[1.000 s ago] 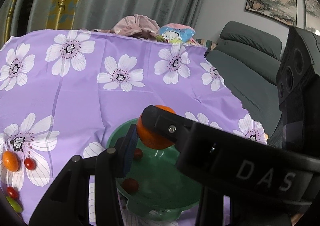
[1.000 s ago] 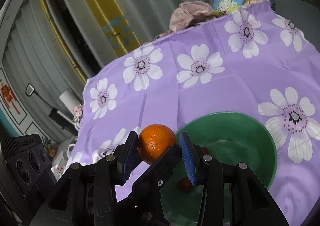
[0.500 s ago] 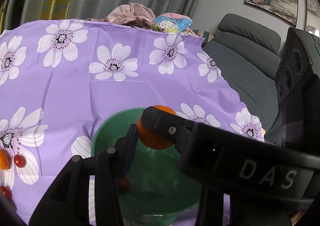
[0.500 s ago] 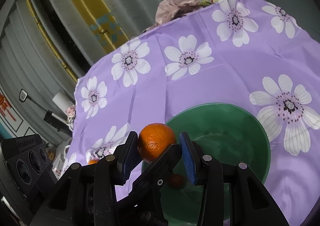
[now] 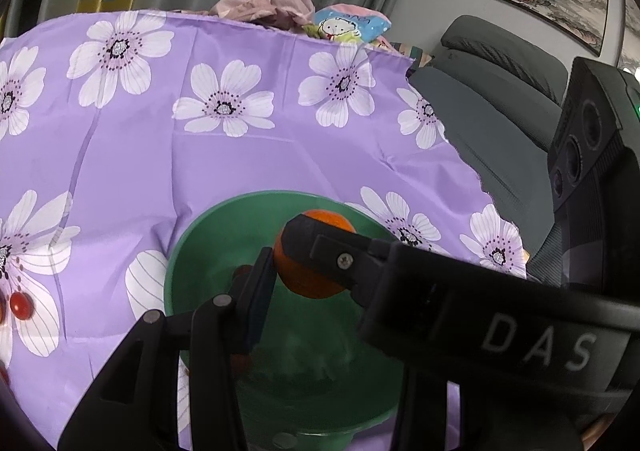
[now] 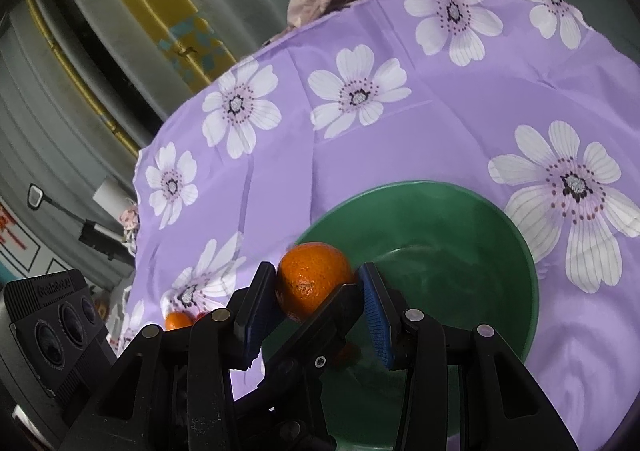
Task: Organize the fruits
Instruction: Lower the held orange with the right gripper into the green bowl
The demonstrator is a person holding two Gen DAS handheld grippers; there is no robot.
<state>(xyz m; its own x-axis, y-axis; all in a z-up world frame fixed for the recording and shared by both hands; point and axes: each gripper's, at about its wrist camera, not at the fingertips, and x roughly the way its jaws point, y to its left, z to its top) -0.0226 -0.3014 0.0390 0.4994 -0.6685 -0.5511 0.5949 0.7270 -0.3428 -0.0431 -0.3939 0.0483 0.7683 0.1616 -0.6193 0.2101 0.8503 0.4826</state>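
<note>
One orange [image 5: 316, 283] hangs over the green bowl [image 5: 188, 251], held by both grippers at once. My left gripper [image 5: 312, 271] presses a blue pad [image 5: 260, 291] on its left side; the other finger is hidden behind the right gripper's finger [image 5: 320, 247], which crosses over the fruit. In the right wrist view the orange [image 6: 312, 279] sits between the blue pads of my right gripper [image 6: 316, 283], with the left gripper's black finger [image 6: 328, 315] crossing below it. The bowl [image 6: 520, 251] holds small red fruits [image 5: 240, 271]. A red cherry tomato [image 5: 21, 305] and a small orange [image 6: 176, 321] lie on the cloth.
The purple flowered tablecloth [image 5: 240, 171] covers the table. At its far edge lie a pink cloth heap [image 5: 264, 1] and a cartoon-printed bag [image 5: 348, 23]. A grey sofa [image 5: 500, 91] stands past the right edge; curtains hang behind.
Both grippers, still holding the orange, have sunk and shifted over the green bowl. The loose fruits on the cloth have slid toward the left edge of the left wrist view.
</note>
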